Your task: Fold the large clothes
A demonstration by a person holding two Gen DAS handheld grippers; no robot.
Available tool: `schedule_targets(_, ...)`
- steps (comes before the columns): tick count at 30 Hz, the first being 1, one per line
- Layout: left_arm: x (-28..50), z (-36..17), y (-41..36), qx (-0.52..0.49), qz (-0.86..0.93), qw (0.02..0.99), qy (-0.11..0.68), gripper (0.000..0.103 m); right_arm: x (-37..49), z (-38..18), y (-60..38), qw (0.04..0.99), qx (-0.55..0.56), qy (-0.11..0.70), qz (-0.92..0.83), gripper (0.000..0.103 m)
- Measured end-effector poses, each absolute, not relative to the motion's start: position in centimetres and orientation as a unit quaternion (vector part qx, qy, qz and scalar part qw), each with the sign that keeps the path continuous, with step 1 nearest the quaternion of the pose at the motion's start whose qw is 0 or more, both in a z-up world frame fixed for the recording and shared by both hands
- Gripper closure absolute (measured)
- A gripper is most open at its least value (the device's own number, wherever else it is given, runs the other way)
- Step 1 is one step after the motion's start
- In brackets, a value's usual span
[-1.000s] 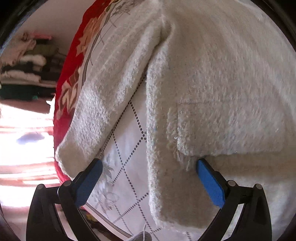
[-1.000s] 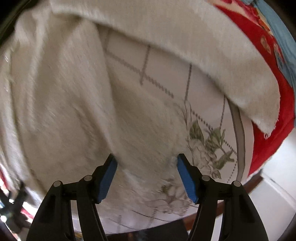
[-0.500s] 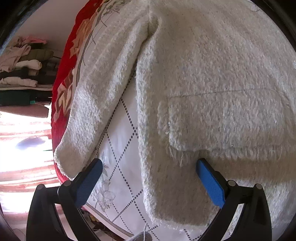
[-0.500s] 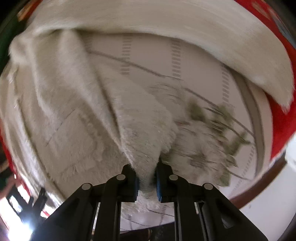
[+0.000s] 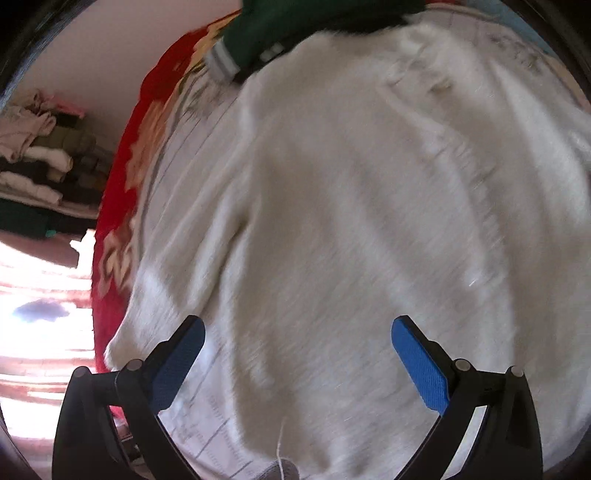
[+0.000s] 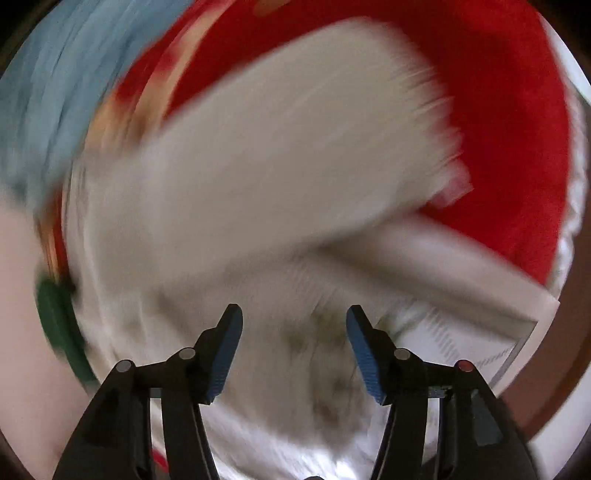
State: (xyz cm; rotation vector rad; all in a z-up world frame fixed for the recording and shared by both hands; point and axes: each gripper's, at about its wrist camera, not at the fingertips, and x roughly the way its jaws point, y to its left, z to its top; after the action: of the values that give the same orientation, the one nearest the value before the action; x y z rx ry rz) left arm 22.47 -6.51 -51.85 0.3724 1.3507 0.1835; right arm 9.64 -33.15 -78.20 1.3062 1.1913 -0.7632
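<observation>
A fluffy white coat (image 5: 351,221) lies spread on the bed and fills the left wrist view; one sleeve (image 5: 177,280) runs down its left side. My left gripper (image 5: 295,354) is open and empty just above the coat's lower part. In the blurred right wrist view the coat's other sleeve (image 6: 280,155) lies across the red bedspread (image 6: 498,110). My right gripper (image 6: 293,354) is open and empty above the white fabric.
The bed has a white quilted cover with dotted lines (image 6: 472,350) over the red floral spread (image 5: 122,221). A dark green garment (image 5: 295,26) lies at the coat's far end. Stacked folded clothes (image 5: 40,162) sit on shelves at left. A light blue cloth (image 6: 55,92) is at upper left.
My right gripper closed on the coat's hem half a second ago, swung it over, and has now let go and opened. The coat now covers more of the bed in the left view.
</observation>
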Motion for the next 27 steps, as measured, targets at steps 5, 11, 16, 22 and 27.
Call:
schedule_targets(5, 25.1, -52.6, -12.3, 0.166, 0.051, 0.772, 0.612, 0.0, 7.5, -78.3, -42.1, 0.54, 0.636, 0.399, -0.379, 0.047)
schedule_targets(11, 27.1, -53.0, -18.9, 0.171, 0.02, 0.781, 0.601, 0.0, 7.4, -73.8, -45.4, 0.626, 0.547, 0.382, -0.404, 0.093)
schedule_targets(16, 27.2, -54.5, -21.7, 0.173, 0.011, 0.773, 0.61, 0.0, 9.0, -72.7, -50.7, 0.66, 0.471, 0.385, -0.441, 0.088)
schedule_targets(22, 26.1, -58.9, -22.2, 0.194, 0.008, 0.74, 0.644, 0.0, 2.9, -79.8, -51.3, 0.556, 0.652, 0.378, -0.35, 0.054)
schedule_targets(27, 26.2, -60.0, -21.3, 0.173, 0.009, 0.747, 0.642, 0.0, 4.9, -82.9, -50.9, 0.546, 0.708, 0.333, -0.298, 0.046)
